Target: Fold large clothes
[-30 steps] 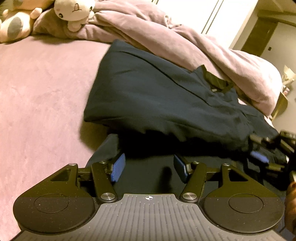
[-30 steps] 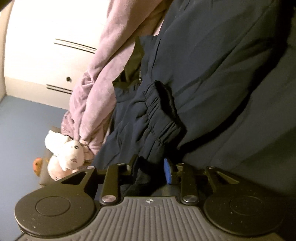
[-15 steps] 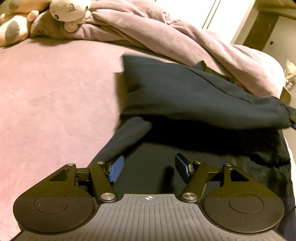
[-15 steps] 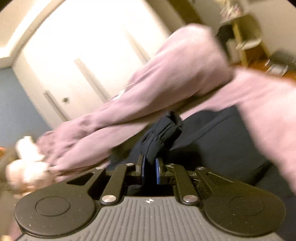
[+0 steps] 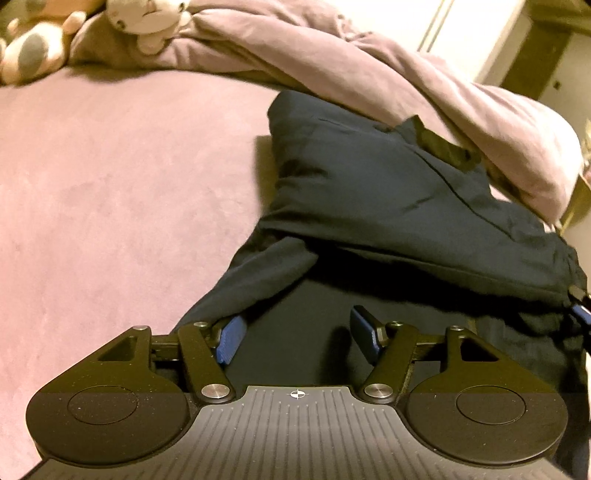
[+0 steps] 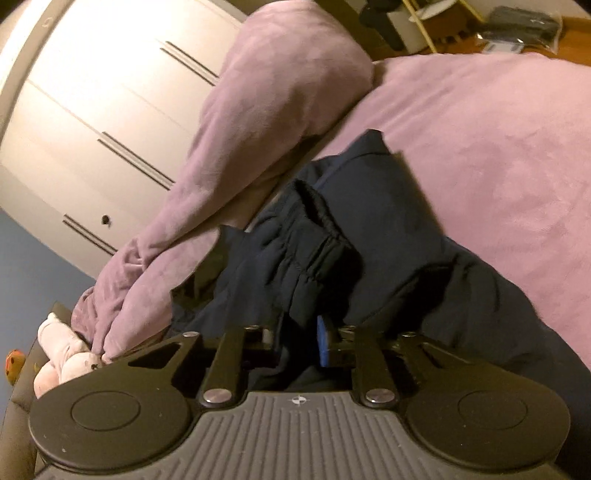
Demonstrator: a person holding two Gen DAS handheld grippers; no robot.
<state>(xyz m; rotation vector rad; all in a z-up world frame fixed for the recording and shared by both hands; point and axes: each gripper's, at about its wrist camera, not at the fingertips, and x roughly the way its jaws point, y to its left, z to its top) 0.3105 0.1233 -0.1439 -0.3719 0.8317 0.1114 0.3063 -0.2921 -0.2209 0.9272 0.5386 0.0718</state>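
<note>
Dark navy trousers [image 5: 369,192] lie on a pink-purple bed [image 5: 110,166], with the upper part folded over toward the far right. My left gripper [image 5: 295,338] is open just above the near part of the cloth, holding nothing; a loose fold lies by its left finger [image 5: 229,338]. My right gripper [image 6: 295,336] is shut on the trousers' elastic waistband [image 6: 310,254], with cloth bunched between the jaws. The tip of the right gripper [image 5: 581,314] shows at the right edge of the left wrist view.
A rumpled purple duvet [image 5: 369,74] lies along the far side of the bed. Plush toys [image 5: 33,48] sit at the far left corner. White wardrobe doors [image 6: 92,110] stand beyond the bed. A shelf with clutter [image 6: 517,22] is off the bed's end.
The right gripper closed on the waistband and carried it across; the folded upper layer shifted right and settled. The left gripper stayed open in place over the cloth.
</note>
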